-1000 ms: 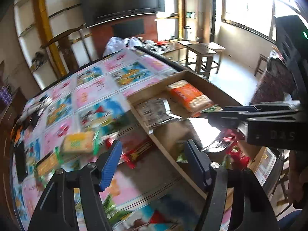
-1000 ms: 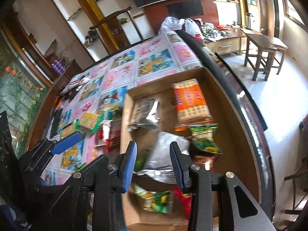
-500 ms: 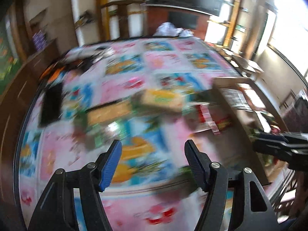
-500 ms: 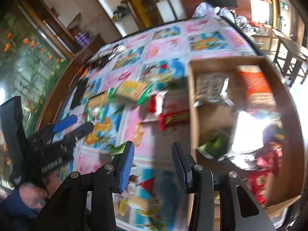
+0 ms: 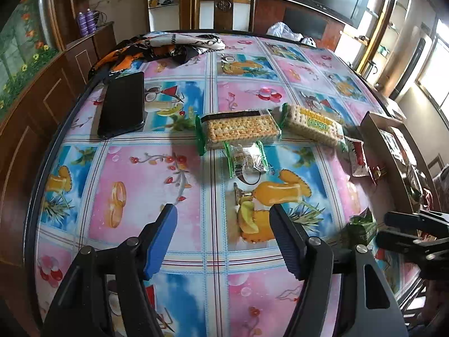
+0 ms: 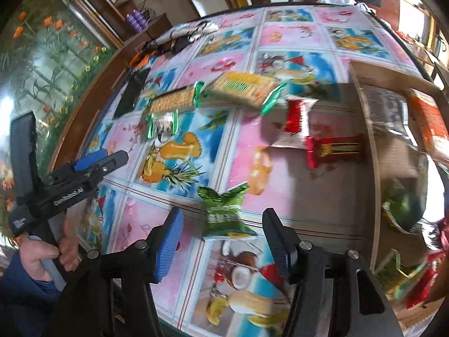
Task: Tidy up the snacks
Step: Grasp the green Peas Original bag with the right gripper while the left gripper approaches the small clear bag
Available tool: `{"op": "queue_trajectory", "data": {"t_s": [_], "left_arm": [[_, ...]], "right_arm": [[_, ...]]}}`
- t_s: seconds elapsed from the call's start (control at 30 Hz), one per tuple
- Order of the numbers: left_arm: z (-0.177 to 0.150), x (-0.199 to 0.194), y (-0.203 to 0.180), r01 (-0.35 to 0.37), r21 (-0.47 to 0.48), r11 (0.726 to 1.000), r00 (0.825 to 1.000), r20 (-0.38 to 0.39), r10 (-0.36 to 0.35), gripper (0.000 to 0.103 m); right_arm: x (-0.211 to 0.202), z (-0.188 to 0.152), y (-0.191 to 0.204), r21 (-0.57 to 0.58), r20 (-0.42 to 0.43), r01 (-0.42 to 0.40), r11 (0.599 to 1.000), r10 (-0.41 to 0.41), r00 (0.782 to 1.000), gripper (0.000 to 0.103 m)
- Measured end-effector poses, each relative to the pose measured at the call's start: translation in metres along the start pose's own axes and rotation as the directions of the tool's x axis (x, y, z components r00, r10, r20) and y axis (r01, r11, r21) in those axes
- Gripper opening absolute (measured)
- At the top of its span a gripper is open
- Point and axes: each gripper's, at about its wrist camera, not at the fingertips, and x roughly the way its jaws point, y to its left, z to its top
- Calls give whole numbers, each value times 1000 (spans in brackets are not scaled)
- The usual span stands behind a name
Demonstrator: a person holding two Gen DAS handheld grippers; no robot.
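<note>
Fruit-print counter point(image 5: 168, 168) still has snacks loose: your left tongs point(image 5: 223, 238) gape over bare cloth, your right tongs point(image 6: 221, 241) are opening around a green snack packet point(image 6: 224, 213), cardboard box point(image 6: 373, 168) just beside.

The left tongs point(image 5: 223, 240) fill the bottom of the left wrist view, tilted steeply downward, jaws standing well apart with nothing between them. In the right wrist view they show again at left centre point(image 6: 102, 160), gripped by a bare hand point(image 6: 53, 255) in a blue sleeve at lower left. The right tongs point(image 6: 221, 243) point down too, jaws opening, no pad pressing on anything; their tips reach into the left view's right edge point(image 5: 393, 227).
</note>
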Motion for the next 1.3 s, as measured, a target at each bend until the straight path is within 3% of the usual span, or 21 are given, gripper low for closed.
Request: {"op": "queue_trajectory", "data": {"t_s": [0.17, 0.27, 0.5, 0.6, 0.77, 0.93, 1.13, 1.3], "left_arm": [[14, 11, 0, 41, 4, 999, 999, -25, -41, 75], [27, 24, -2, 75, -15, 997, 996, -51, -76, 77], [45, 68, -15, 43, -24, 999, 993, -113, -46, 77], [49, 79, -20, 15, -23, 1000, 995, -98, -18, 77], [49, 78, -26, -54, 20, 998, 997, -48, 55, 42], [28, 65, -25, -77, 34, 996, 997, -10, 78, 18], [-10, 42, -32, -84, 70, 994, 996, 6, 84, 14], [-20, 36, -36, -86, 78, 993, 996, 5, 85, 13]], "right_arm": [[26, 0, 14, -57, -27, 72, 996, -73, 997, 62], [30, -2, 14, -76, -26, 100, 992, -102, 994, 32], [10, -6, 5, -68, 26, 119, 991, -118, 993, 32], [0, -7, 2, -63, 47, 111, 992, -108, 993, 32], [-12, -8, -2, -52, 68, 110, 993, -107, 992, 32], [-18, -5, 3, -81, 90, 143, 986, -135, 987, 32], [-21, -5, 19, -164, 112, 185, 969, -168, 979, 32], [-22, -8, 35, -249, 137, 229, 941, -199, 970, 32]]}}
